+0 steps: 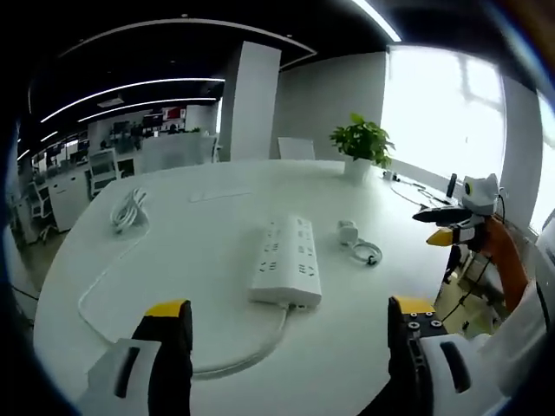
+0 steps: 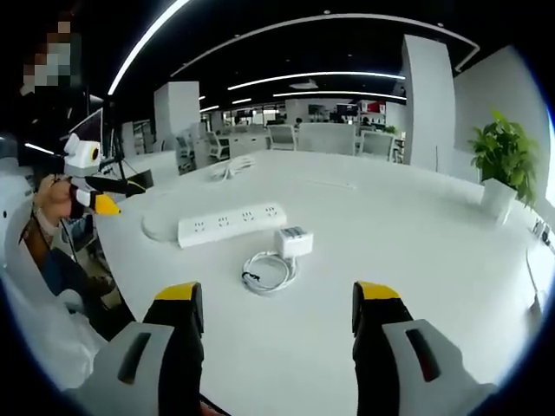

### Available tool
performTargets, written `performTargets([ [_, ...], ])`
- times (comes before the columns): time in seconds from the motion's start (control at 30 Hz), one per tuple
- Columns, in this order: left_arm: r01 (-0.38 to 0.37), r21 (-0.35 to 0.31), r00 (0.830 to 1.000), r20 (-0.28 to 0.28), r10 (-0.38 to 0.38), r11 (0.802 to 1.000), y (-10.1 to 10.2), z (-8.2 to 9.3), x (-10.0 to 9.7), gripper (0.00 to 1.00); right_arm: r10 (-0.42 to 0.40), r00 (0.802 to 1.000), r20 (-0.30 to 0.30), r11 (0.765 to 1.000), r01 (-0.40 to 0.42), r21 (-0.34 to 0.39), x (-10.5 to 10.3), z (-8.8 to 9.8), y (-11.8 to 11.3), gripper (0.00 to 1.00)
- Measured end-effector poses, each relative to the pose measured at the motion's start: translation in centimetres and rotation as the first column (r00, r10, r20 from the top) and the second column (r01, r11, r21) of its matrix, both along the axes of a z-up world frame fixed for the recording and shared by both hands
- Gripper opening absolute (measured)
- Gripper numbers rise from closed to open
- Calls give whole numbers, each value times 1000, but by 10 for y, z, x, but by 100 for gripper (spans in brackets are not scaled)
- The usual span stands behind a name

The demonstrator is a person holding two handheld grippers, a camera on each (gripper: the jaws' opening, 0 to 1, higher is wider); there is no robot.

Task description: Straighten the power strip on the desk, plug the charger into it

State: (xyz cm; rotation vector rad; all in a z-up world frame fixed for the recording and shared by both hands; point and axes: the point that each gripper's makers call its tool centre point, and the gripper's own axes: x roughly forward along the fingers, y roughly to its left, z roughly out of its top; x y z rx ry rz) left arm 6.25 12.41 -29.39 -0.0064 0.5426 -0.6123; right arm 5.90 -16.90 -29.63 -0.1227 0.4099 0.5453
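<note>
A white power strip [image 1: 286, 262] lies on the white desk [image 1: 217, 217] just beyond my left gripper [image 1: 290, 325], which stands open with nothing between its jaws. Its cord [image 1: 104, 286] loops left to a coiled bundle [image 1: 128, 211]. A white charger [image 1: 348, 231] with a coiled cable [image 1: 368, 253] sits right of the strip. In the right gripper view the power strip [image 2: 232, 224] lies far left, the charger [image 2: 294, 241] and its coiled cable [image 2: 269, 271] ahead of my open right gripper [image 2: 277, 316]. The other gripper [image 2: 91, 186] shows at the left, held by a hand.
A potted plant [image 1: 362, 146] stands at the desk's far side, also seen as the plant [image 2: 501, 165] at right. The right gripper [image 1: 460, 225] shows at the right edge beyond the desk rim. Office chairs and desks fill the background.
</note>
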Motion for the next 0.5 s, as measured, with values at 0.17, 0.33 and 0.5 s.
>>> performTargets([
  [0.17, 18, -8, 1000, 8, -18, 1000, -7, 3, 6, 94, -8, 1000, -1, 1000, 8, 0, -1, -1, -2, 69],
  [0.33, 27, -3, 1000, 11, -27, 1000, -11, 2, 9, 94, -14, 1000, -3, 1000, 14, -6, -1, -1, -5, 69],
  [0.5, 35, 21, 999, 5, -35, 999, -16, -1, 20, 94, -9, 1000, -1, 1000, 9, 0, 1, -2, -2, 69],
])
